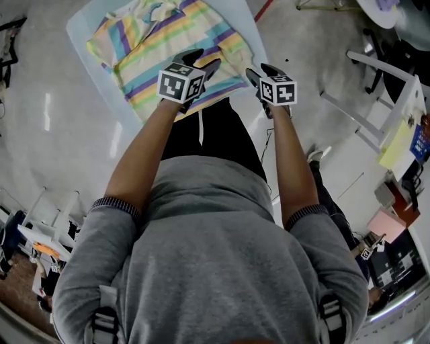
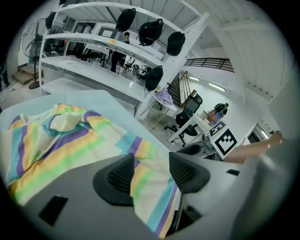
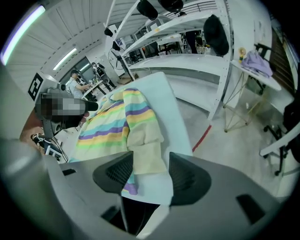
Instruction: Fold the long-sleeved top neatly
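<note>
Pastel-striped long-sleeved knit top [image 1: 168,47] lies partly spread on the pale blue table [image 1: 79,28]. Left gripper [image 1: 203,60] and right gripper [image 1: 262,70] hover over its near edge, jaws wide, nothing pinched. Fabric judged light, limp and prone to bunching. Best holds: near-edge corners or the cream sleeve end [image 3: 147,157]. No containers on the table.

The striped top [image 1: 144,47] covers most of the table [image 1: 238,17], leaving its right edge bare.
</note>
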Demonstrator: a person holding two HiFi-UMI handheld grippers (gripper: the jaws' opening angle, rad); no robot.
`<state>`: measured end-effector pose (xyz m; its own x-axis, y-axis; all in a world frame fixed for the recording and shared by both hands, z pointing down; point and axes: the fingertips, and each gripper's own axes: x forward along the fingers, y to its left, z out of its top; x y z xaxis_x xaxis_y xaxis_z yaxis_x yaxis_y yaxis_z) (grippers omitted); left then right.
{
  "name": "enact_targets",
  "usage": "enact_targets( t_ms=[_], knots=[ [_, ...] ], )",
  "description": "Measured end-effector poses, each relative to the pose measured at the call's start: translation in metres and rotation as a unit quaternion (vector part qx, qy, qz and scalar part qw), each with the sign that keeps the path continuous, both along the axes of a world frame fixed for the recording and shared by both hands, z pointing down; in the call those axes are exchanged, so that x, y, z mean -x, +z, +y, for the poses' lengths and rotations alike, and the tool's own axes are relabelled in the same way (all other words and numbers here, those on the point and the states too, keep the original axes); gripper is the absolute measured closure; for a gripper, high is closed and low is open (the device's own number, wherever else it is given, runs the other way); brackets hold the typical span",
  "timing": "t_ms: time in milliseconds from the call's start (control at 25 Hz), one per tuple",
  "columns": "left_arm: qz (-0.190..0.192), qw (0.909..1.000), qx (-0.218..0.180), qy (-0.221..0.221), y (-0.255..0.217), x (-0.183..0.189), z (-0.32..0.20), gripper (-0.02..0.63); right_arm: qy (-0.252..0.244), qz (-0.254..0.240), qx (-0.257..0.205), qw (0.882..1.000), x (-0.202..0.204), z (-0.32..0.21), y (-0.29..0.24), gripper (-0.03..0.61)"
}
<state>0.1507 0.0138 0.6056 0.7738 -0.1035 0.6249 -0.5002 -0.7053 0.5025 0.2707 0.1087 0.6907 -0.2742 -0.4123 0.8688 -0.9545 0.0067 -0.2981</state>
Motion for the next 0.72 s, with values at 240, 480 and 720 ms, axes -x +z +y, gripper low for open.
enact_targets(
  t_ms=[240,480,720],
  knots=[
    [-0.031,0.9993,-0.007,0.022,0.021,-0.009,0.014,0.342,-0.007,0.011,0.021,1.0,0.001,0.009,0.03,0.338],
    [-0.036,0.9989,-0.009,0.028,0.022,-0.005,0.019,0.342,-0.02,0.021,0.012,1.0,0.001,0.017,0.045,0.513],
    [-0.037,0.999,-0.024,0.004,0.007,0.012,-0.005,0.342,0.002,0.001,-0.031,1.0,-0.023,-0.006,-0.003,0.538]
  ],
)
